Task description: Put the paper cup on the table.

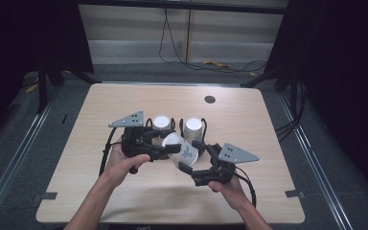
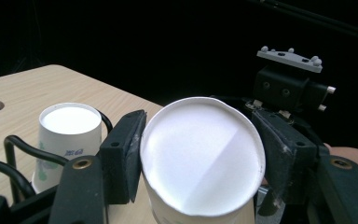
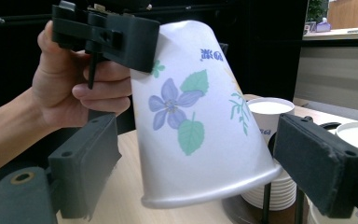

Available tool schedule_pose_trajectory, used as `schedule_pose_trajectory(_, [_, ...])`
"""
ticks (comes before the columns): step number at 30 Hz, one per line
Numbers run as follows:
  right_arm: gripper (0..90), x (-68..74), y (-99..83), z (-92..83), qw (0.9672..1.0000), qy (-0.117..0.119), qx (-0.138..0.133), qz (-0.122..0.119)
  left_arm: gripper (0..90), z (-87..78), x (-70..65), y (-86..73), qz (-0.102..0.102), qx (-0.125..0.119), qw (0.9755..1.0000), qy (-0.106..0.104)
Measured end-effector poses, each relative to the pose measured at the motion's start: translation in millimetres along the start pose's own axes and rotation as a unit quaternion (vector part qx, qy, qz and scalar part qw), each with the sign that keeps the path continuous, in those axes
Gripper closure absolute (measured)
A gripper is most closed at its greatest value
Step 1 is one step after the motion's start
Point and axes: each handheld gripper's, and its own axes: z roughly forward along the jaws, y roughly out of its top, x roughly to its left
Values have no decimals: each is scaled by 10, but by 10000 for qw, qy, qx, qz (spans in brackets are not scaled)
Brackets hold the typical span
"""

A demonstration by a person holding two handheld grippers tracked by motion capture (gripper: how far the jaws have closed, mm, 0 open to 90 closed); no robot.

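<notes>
Clearly the weak point is the handover of the flowered paper cup (image 1: 182, 152), which hangs tilted above the counter (image 1: 100, 201), just short of centre toward six o'clock in the high view. The left hand-held gripper (image 2: 200, 154) is clenched on the cup's closed end, one pad at nine o'clock and one at three o'clock of the white base in the left gripper view. The right hand-held gripper (image 3: 205, 158) is released: its pads stand on either side of the cup's wide rim, with a gap showing on each side in the right gripper view.

Thin paper near the open rim gives easily, so a hard squeeze there could crush it oval or crease the wall. Because the cup leans, the right jaws may close unevenly and twist it out of the left grip. If the left lets go before the right has purchase, the cup would likely drop and roll.

Two stacks of paper cups (image 1: 161, 122) (image 1: 193, 127) stand upside down in wire holders at twelve o'clock of the held cup, close by; a careless swing could knock them over.
</notes>
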Motion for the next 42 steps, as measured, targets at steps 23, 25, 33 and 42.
schedule_pose_trajectory(23, [192,-28,-75,60,9997,185,159,-48,374,49,-39,6,-96,-49,9997,-232])
schedule_pose_trajectory(25, [183,-23,-76,61,9998,150,138,-66,374,46,-31,5,-104,-63,9996,-262])
schedule_pose_trajectory(33, [168,-23,-82,75,9997,247,87,6,374,34,-22,8,-155,-128,9993,-328])
schedule_pose_trajectory(42, [157,-51,-106,72,9992,351,99,137,374,23,1,-3,-269,-216,9983,-473])
